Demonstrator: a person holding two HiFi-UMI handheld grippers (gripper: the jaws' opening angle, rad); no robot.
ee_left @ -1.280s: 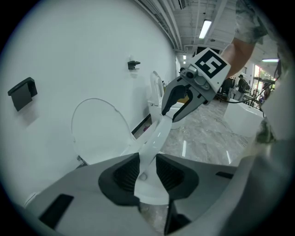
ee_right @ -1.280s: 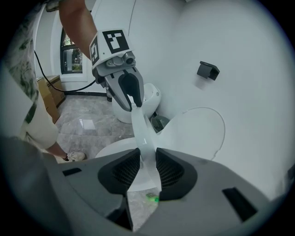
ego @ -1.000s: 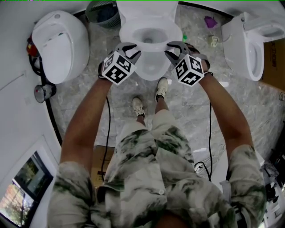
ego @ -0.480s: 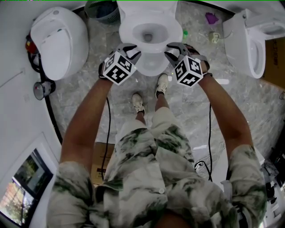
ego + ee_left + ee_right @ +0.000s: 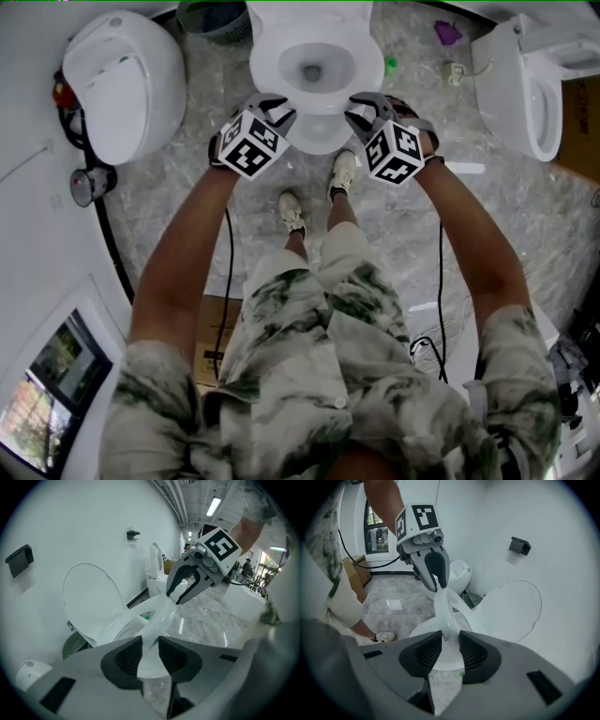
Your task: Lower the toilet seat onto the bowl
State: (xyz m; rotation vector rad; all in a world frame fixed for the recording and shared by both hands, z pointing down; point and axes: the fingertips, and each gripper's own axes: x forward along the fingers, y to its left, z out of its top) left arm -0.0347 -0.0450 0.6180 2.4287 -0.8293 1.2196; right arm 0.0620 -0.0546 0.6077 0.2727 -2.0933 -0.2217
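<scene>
Left gripper and right gripper each pinch one side of the seat, its front edge raised off the bowl, which lies straight below my fingers.

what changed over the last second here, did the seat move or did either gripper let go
The two grippers have brought the toilet seat lower toward the bowl; in the head view its front edge has pulled back closer to the bowl's front. Nothing was let go or newly taken: the left gripper and right gripper stay clamped on opposite sides of the seat. The person's shoes kept their place.
</scene>
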